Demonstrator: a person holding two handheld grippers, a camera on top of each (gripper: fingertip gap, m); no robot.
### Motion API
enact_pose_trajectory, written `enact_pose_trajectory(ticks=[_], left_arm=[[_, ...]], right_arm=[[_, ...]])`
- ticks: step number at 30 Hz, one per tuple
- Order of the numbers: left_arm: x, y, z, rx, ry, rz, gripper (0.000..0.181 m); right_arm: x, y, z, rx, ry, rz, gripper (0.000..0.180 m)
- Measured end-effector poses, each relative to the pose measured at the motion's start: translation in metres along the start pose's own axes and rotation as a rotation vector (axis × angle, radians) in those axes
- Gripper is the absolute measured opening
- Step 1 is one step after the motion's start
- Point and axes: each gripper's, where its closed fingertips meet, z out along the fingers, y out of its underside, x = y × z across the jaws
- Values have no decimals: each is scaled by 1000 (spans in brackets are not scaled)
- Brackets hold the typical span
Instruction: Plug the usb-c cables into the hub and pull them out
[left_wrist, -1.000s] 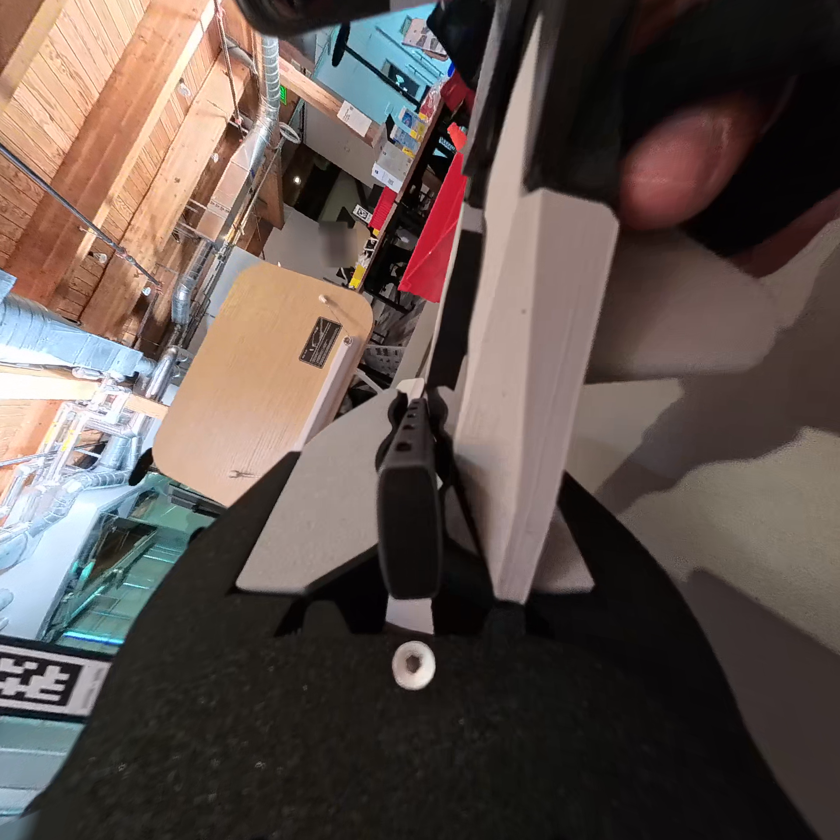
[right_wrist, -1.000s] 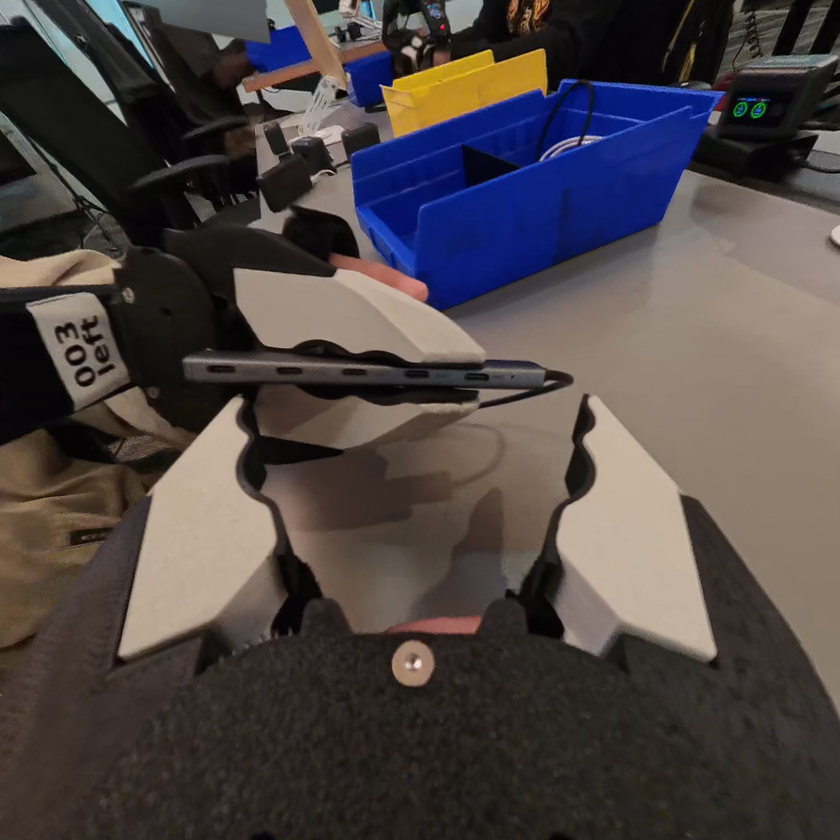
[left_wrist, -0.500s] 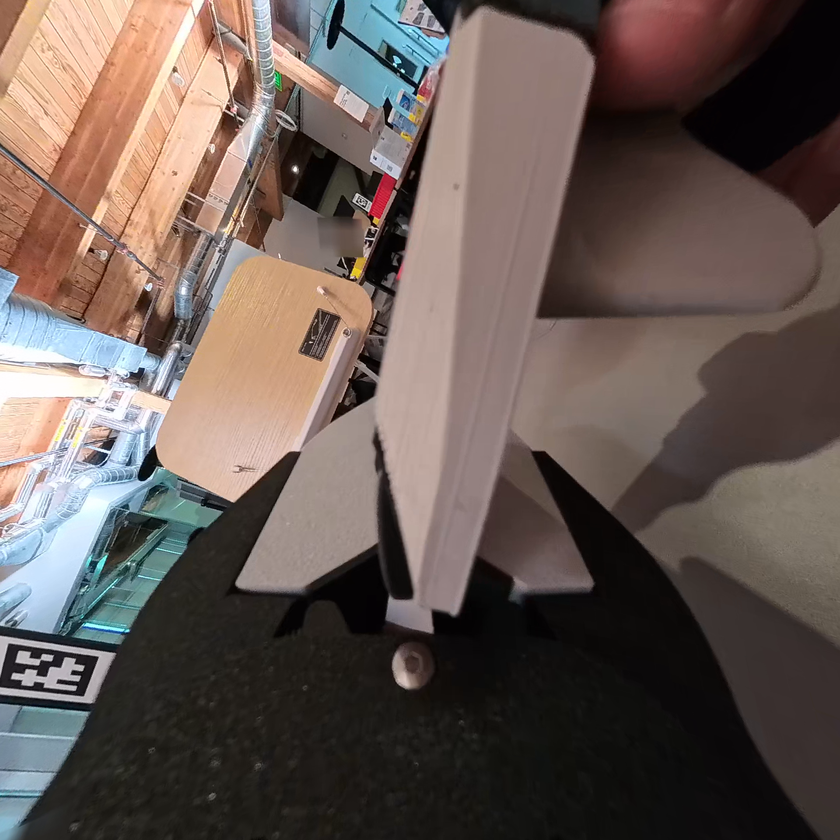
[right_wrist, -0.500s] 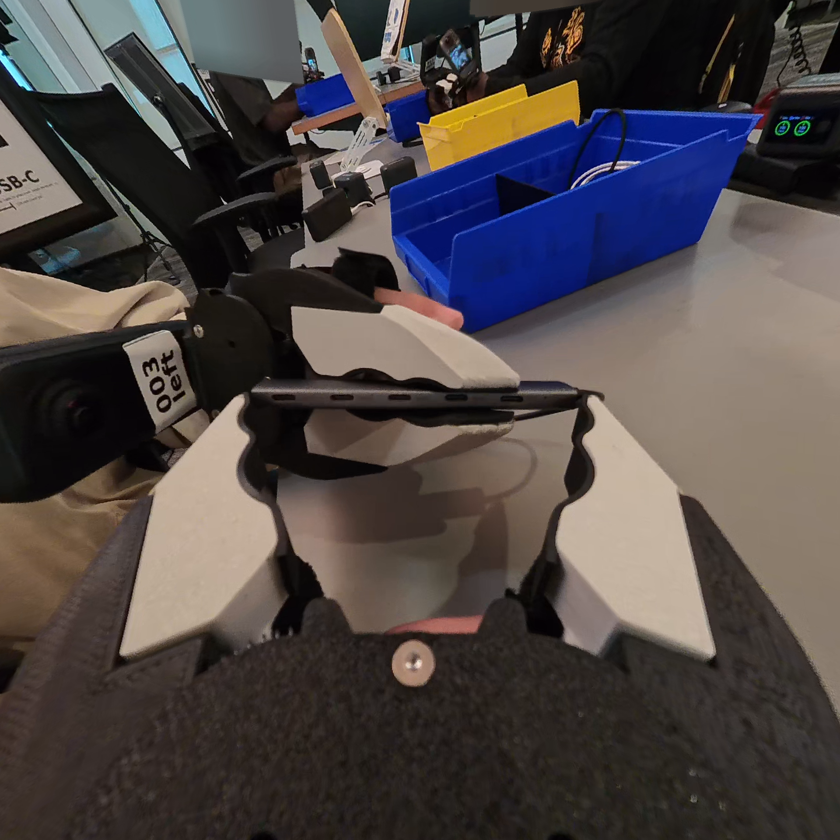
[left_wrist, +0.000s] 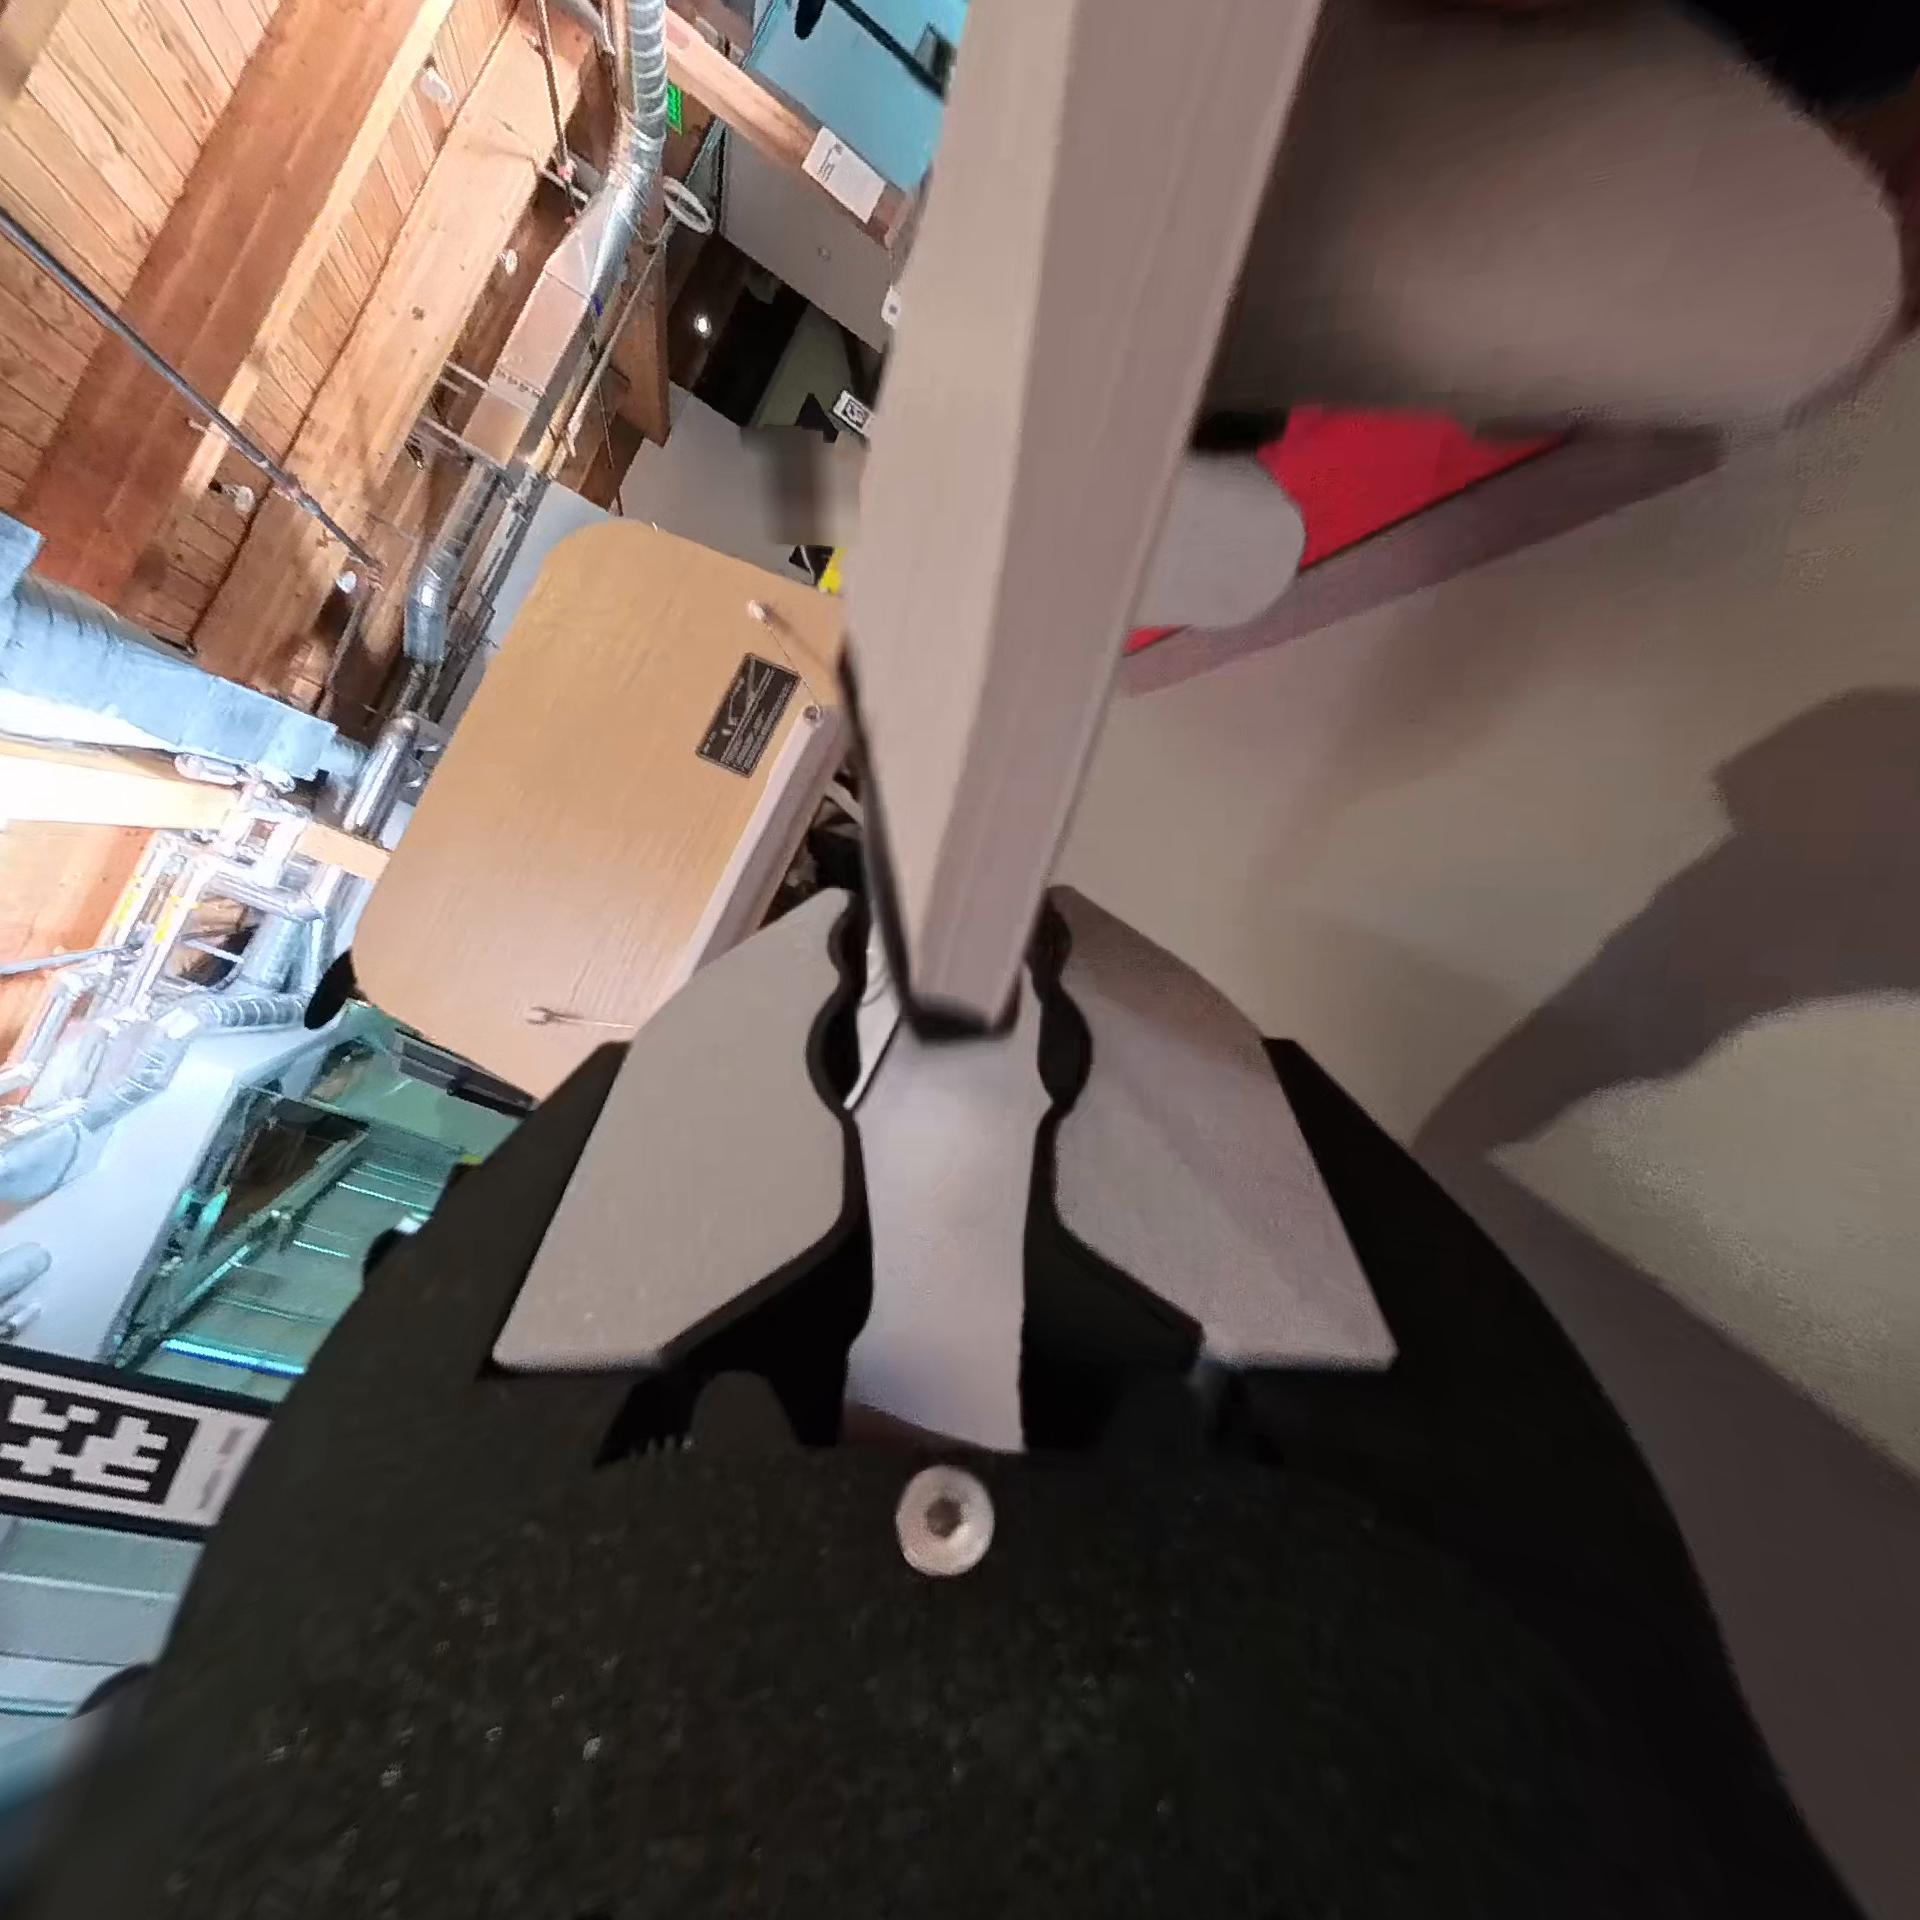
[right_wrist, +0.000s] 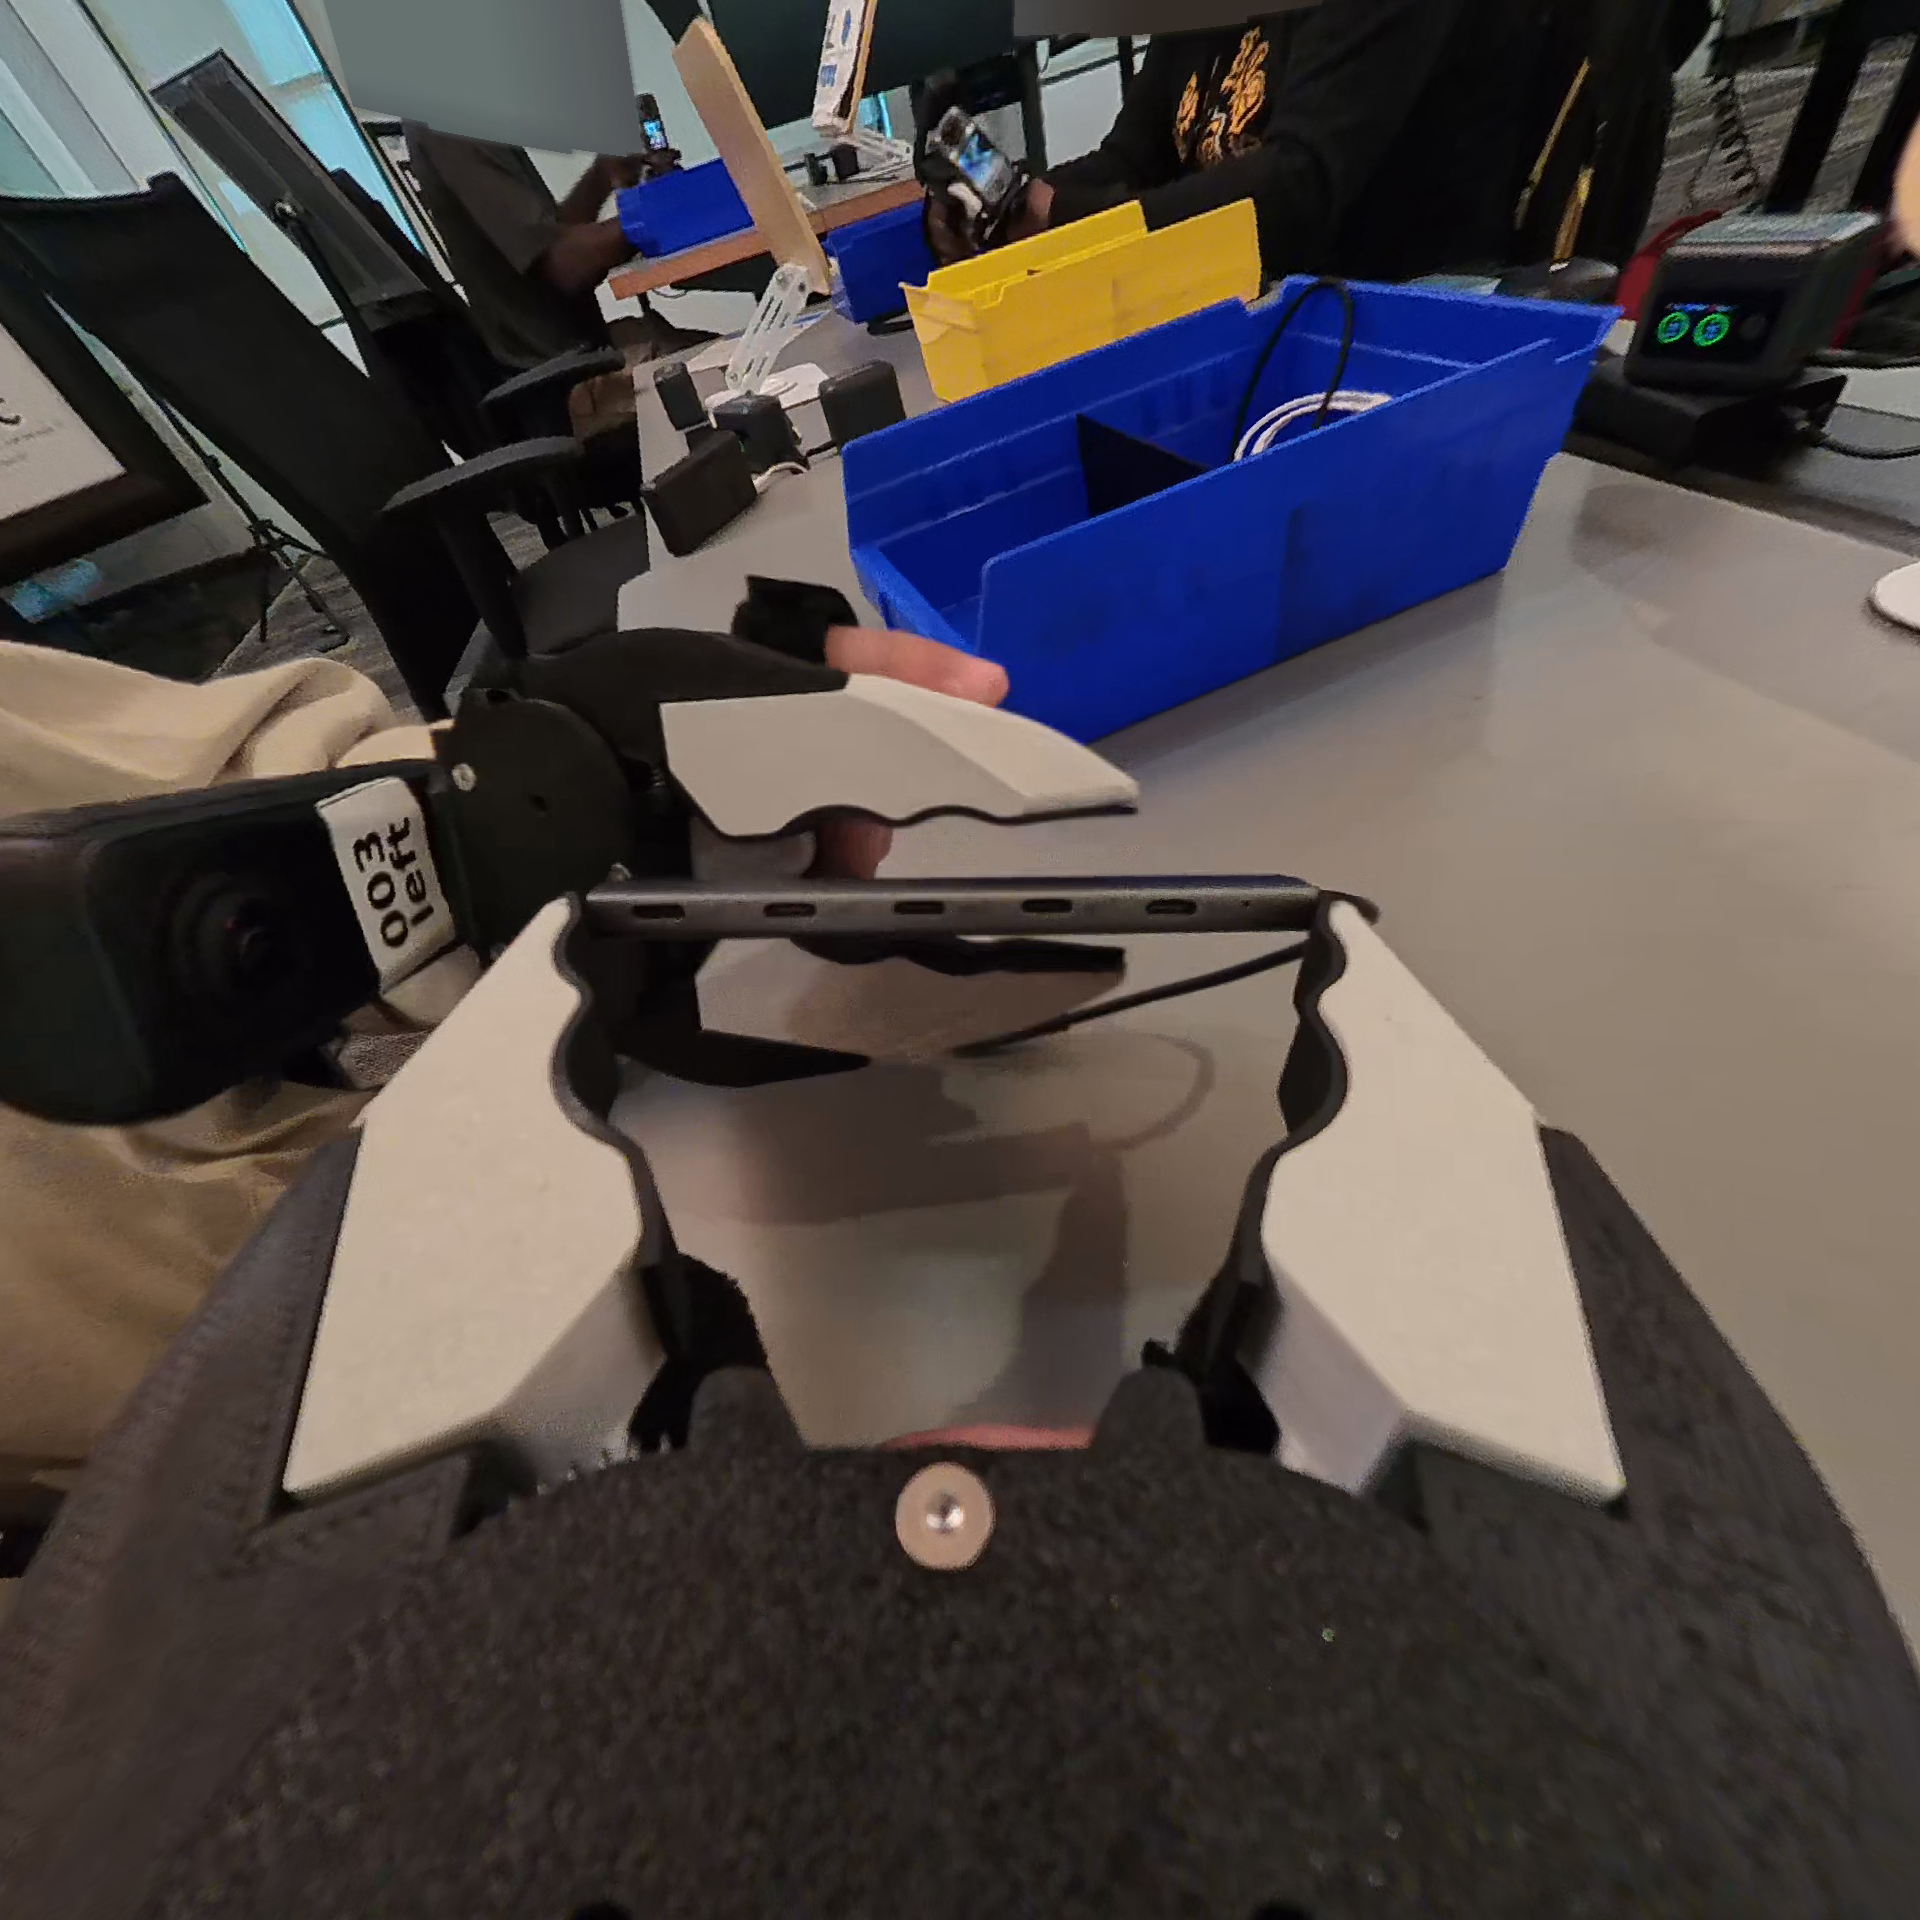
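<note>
left gripper (right_wrist: 1127, 878): seen held in from the left in the right wrist view; jaws parted, one finger above and one below the hub, upper finger clearly lifted off it; contact by the lower finger cannot be told
right gripper (right_wrist: 951, 914): spread wide yet clamped on the hub lengthwise, one fingertip pressed on each short end
hub (right_wrist: 1226, 896): slim dark grey bar, held level above the table (right_wrist: 1558, 831), row of ports turned toward the right camera, nothing seen plugged into that row
hub cable (right_wrist: 1143, 1003): thin, black, run from the hub's right end down under it toward the table
left wrist view: own jaws shown apart; a pale finger (left_wrist: 1039, 520) of the right gripper is seen reaching down between them
blue bin (right_wrist: 1195, 561): set on the table behind the hub, well apart; coiled white cable (right_wrist: 1309, 410) and a black loop are kept in its far compartment
yellow bin (right_wrist: 1081, 281): placed behind the blue bin
</note>
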Motion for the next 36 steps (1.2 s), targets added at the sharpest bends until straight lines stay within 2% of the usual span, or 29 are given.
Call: enact_pose_trajectory(ticks=[5, 9, 15, 18, 20, 23, 26, 31, 36], left_arm=[[2, 15, 2, -48, 35, -53, 33], [1, 24, 3, -82, 38, -72, 31], [-4, 22, 1, -72, 21, -79, 28], [-4, 22, 1, -75, 20, -76, 28], [-5, 22, 1, -76, 17, -79, 26], [-9, 22, 0, -77, -1, -89, 23], [-12, 18, -1, -58, -13, -111, 21], [-10, 15, -1, -60, -10, -88, 20], [-11, 16, -4, -56, -15, -85, 17]], right_arm=[[24, -18, -24, -20, 109, -79, 129], [51, -46, -51, -85, 246, -228, 130], [94, -125, -110, -168, 468, -465, 130], [123, -162, -146, -193, 592, -505, 130], [150, -170, -167, -221, 664, -471, 130], [206, -155, -191, -238, 769, -269, 130], [265, -113, -201, -269, 852, 34, 130], [325, -50, -199, -442, 951, 289, 130], [355, -2, -173, -553, 874, 545, 130]])
